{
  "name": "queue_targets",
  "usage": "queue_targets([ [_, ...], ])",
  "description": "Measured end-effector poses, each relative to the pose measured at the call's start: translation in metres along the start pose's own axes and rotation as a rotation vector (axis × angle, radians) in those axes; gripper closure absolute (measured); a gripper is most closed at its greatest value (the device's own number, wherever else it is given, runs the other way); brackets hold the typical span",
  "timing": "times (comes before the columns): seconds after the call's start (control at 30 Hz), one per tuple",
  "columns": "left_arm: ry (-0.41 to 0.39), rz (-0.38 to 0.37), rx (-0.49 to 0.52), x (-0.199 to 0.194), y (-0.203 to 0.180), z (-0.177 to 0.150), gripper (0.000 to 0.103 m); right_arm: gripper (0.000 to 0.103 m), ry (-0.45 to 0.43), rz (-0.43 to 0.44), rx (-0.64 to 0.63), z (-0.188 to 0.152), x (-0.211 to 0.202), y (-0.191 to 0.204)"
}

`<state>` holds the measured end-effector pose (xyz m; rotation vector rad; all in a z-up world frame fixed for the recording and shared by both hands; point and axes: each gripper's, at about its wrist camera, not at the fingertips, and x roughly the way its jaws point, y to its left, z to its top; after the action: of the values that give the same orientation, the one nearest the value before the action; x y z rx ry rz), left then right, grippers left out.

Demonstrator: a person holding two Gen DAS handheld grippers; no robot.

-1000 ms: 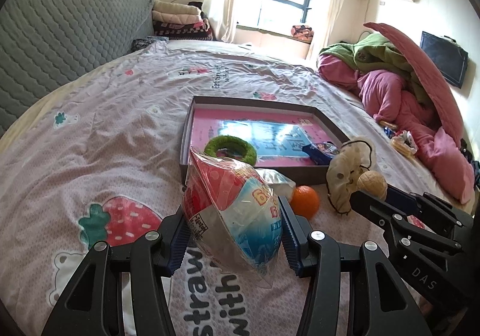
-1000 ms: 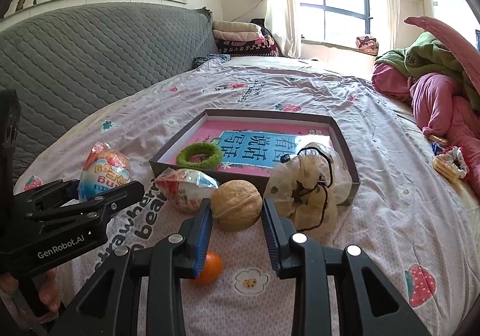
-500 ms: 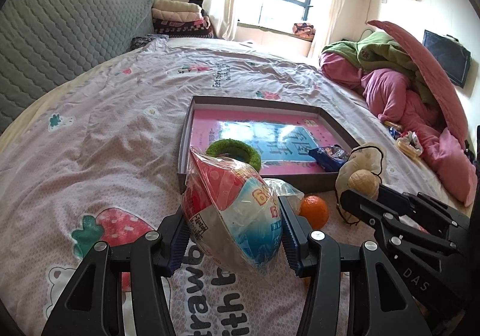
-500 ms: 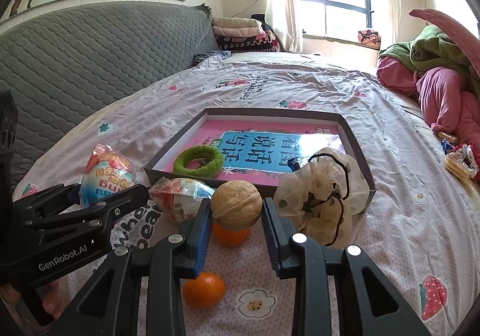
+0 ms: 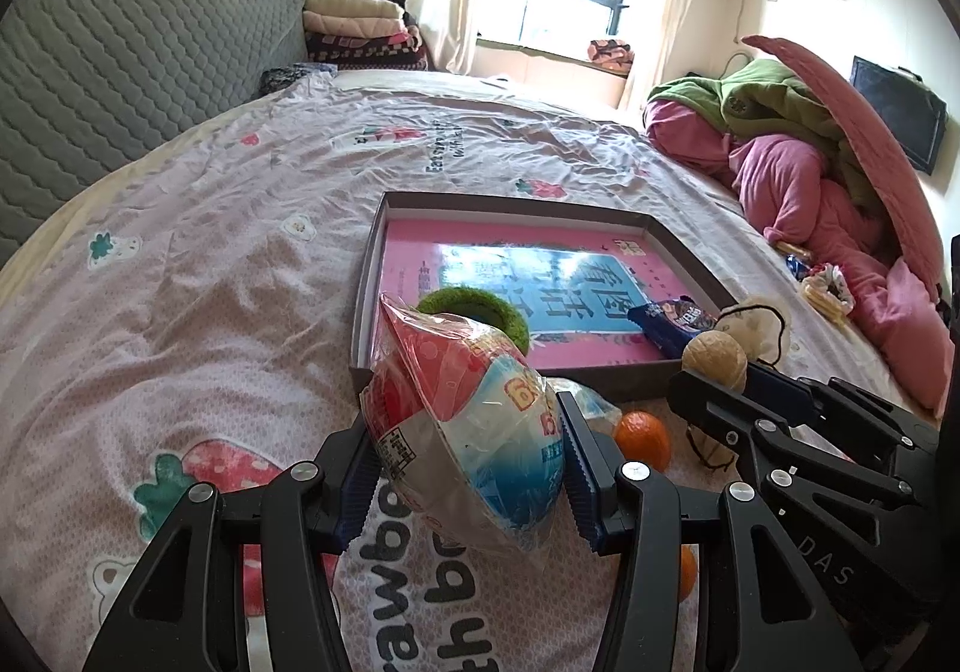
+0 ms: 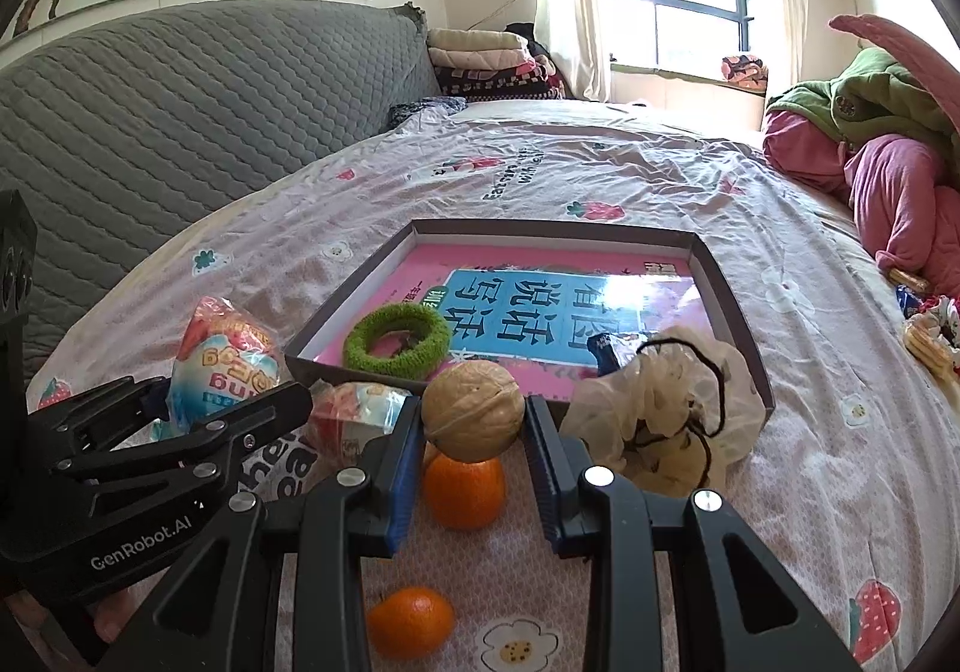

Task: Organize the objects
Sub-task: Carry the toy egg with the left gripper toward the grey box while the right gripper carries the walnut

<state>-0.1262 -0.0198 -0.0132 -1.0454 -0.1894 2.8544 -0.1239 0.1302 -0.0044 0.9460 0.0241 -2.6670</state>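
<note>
- Firstly, from the left wrist camera: the left gripper is gripping a wrapped snack bag between its blue pads, and the bag is standing with its pointed end up.
- The shallow box is lying straight ahead of this gripper and just beyond the bag, with its near wall facing the fingers, so I am judging that a short move forward and over this low wall is what the placing is needing.
- A green ring is already sitting in the near left corner of the box and a dark blue packet at its near right side (the floor between and behind them is looking free).
- The right gripper is showing at the right, close beside, so room to that side is being narrow; the bed sheet to the left is open.
- Next, from the right wrist camera: the right gripper is clamping a walnut, its seam running nearly level across the pads.
- The box is lying ahead, and its near wall is just past the walnut.
- A cream drawstring pouch is leaning over the near right corner, so the free way in is being left of it, between pouch and green ring.
- Two oranges are lying on the sheet under and behind the fingers, and the left gripper is close at the left.
</note>
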Motion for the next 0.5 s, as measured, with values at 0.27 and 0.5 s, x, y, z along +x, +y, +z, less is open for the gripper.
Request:
queue_targets([
  [0.27, -0.014, 0.007, 0.005, 0.01, 0.0, 0.013, 0.048, 0.07, 0.001, -0.009, 0.002, 0.011, 0.014, -0.004],
  [0.5, -0.016, 0.006, 0.014, 0.021, -0.002, 0.023, 0.048, 0.07, 0.004, -0.027, -0.022, 0.018, 0.022, -0.002],
])
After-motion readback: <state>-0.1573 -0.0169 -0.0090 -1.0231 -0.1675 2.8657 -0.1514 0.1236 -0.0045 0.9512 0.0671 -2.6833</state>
